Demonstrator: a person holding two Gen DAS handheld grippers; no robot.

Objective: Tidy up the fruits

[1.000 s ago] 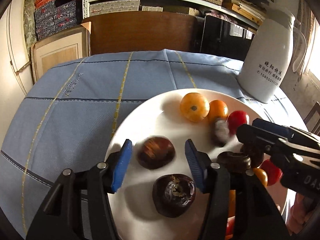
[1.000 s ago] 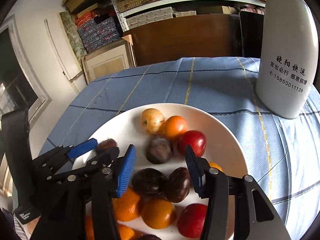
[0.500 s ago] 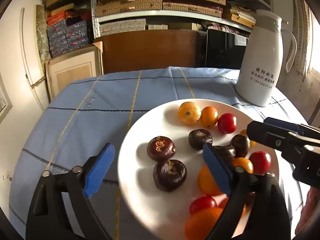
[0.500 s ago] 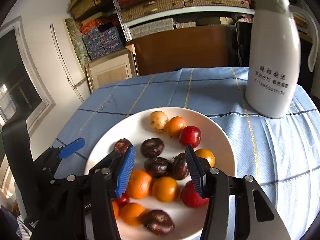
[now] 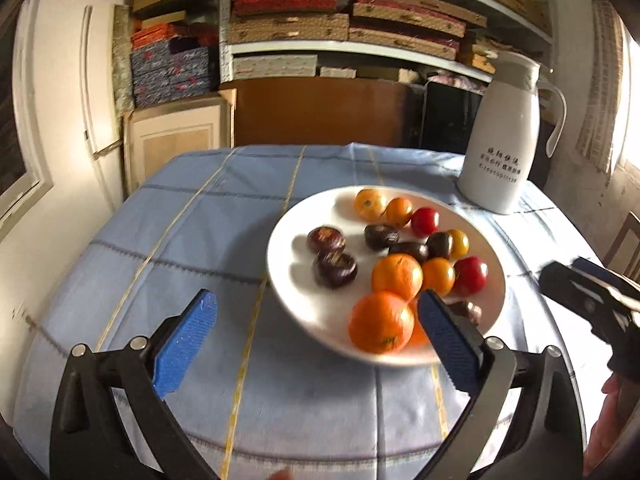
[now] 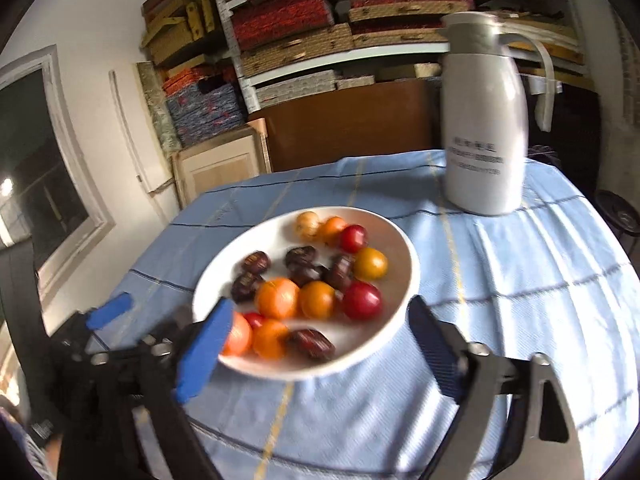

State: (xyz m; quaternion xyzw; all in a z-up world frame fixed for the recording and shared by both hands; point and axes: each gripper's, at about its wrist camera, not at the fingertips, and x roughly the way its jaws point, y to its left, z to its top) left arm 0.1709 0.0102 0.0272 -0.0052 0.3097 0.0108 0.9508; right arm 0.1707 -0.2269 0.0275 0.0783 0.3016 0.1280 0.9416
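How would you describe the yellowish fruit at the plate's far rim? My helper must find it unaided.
Start at the white jug on the blue tablecloth, then look to the white plate beside it. At the plate's far rim three fruits sit in a row; the yellow-orange fruit is the end one farthest from the jug, paler than its orange and red neighbours.

Blurred, hidden and cut-off parts

Right view is motion-blurred; jug (image 6: 482, 128) print unreadable. In the left view, a pad (image 5: 448, 344) hides lower-right fruit; the right gripper (image 5: 592, 300) is cut off at the right edge.
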